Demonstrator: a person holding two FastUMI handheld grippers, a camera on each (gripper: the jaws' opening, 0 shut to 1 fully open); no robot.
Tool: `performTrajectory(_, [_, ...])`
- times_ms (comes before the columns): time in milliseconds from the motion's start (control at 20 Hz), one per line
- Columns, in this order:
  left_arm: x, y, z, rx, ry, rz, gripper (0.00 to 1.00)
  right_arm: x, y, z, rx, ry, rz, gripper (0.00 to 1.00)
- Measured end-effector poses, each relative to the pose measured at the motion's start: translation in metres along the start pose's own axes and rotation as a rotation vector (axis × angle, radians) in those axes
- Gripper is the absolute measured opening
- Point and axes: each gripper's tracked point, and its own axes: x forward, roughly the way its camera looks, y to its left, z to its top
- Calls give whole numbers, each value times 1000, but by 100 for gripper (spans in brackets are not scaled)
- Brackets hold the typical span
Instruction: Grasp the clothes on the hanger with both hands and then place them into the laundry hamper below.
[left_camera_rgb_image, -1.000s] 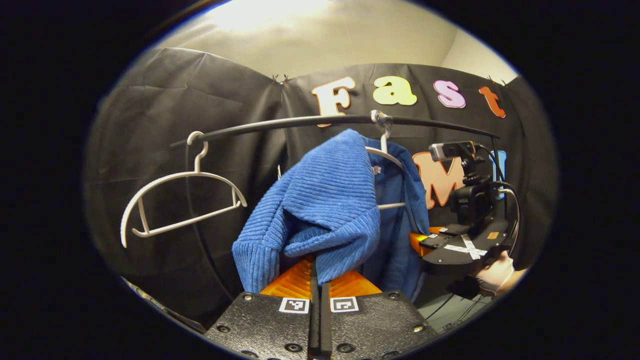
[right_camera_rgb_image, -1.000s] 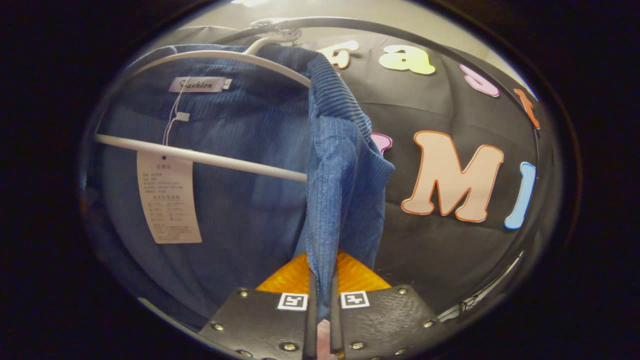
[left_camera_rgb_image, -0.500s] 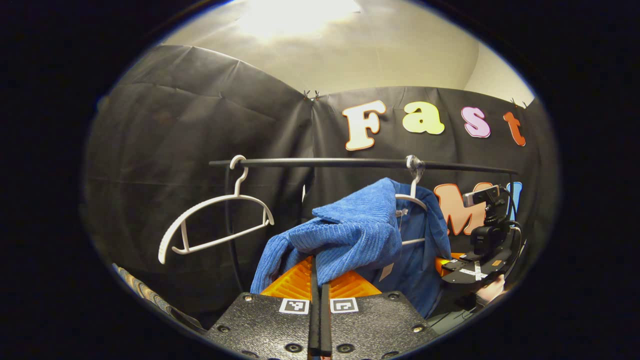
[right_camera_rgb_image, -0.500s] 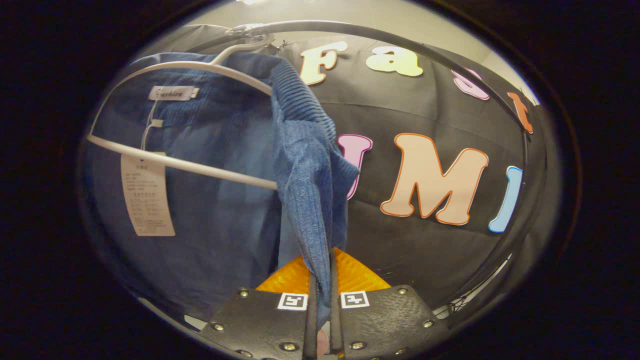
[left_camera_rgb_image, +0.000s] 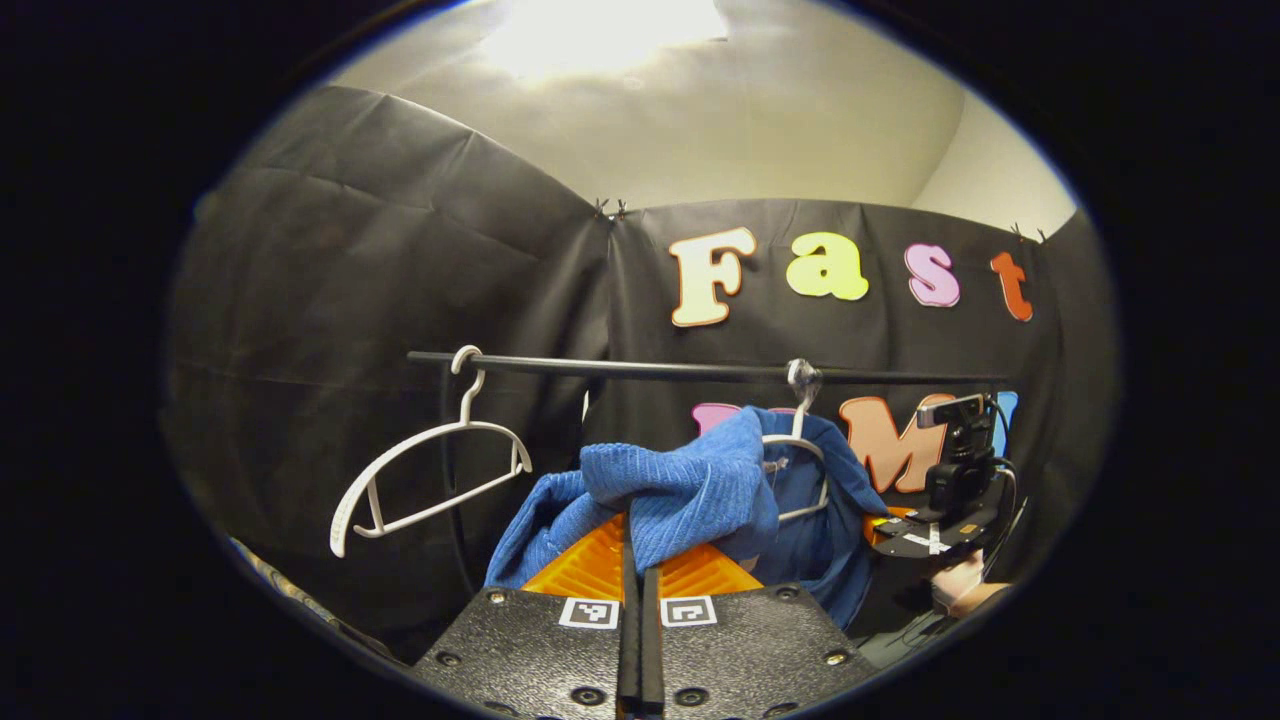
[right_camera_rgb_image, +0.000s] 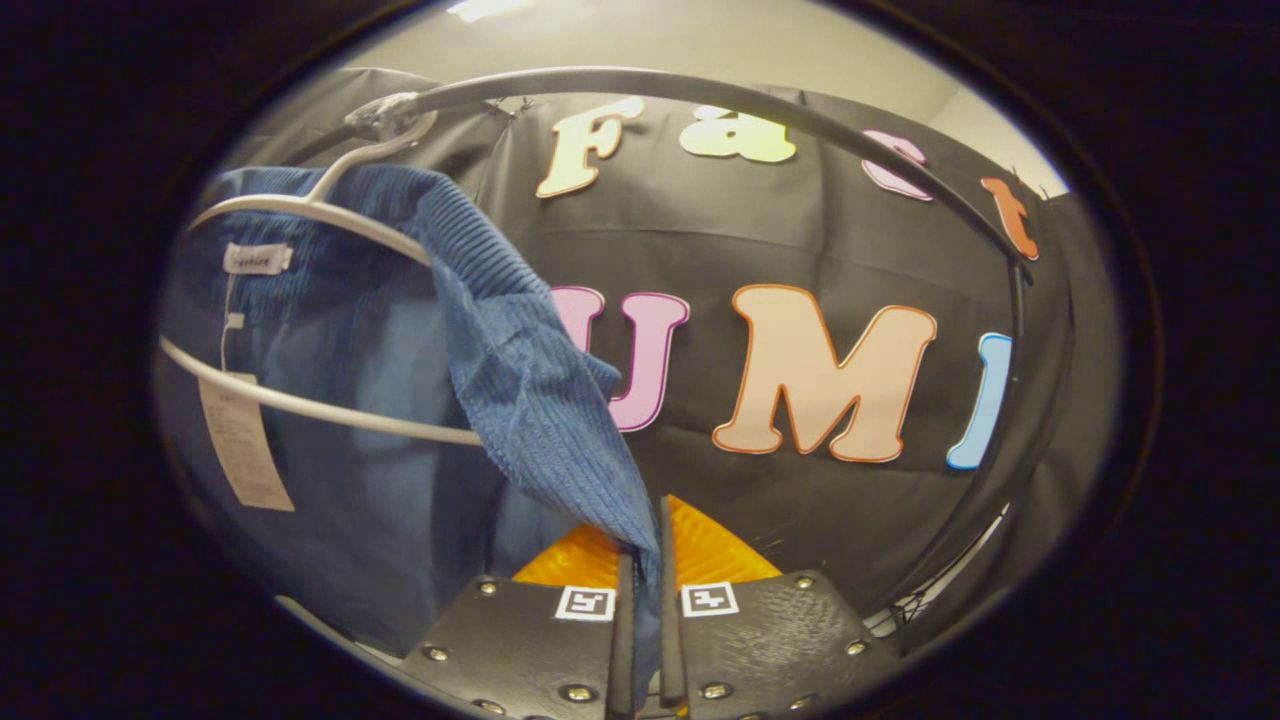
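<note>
The blue ribbed sweater is hanging half on, half off its white hanger on the black rail. One shoulder is already bunched and lying over your left claw, while the collar and far shoulder are wrapping the hanger's arm. You are risking a snag here: if you are pulling down or sideways while the knit is draped over that arm, the hanger may swing, twist off the rail, or drop with the garment. The paper tag and its string (dangling across the hanger's crossbar) could catch too. Your right claw is clenched on a thin edge of the sweater, so a hard tug could slip that fold out. Your left claw is clenched on the bunched fabric as well. The knit is looking thick, soft and stretchy, so it may be stretching rather than releasing. An empty white hanger is hanging well to the side. The laundry hamper is not something I can locate.
</note>
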Motion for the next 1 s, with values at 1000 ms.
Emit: performTrajectory(1000, [39,58,34,11,-64,82,0,60,-50,66,146,-122,-74,10])
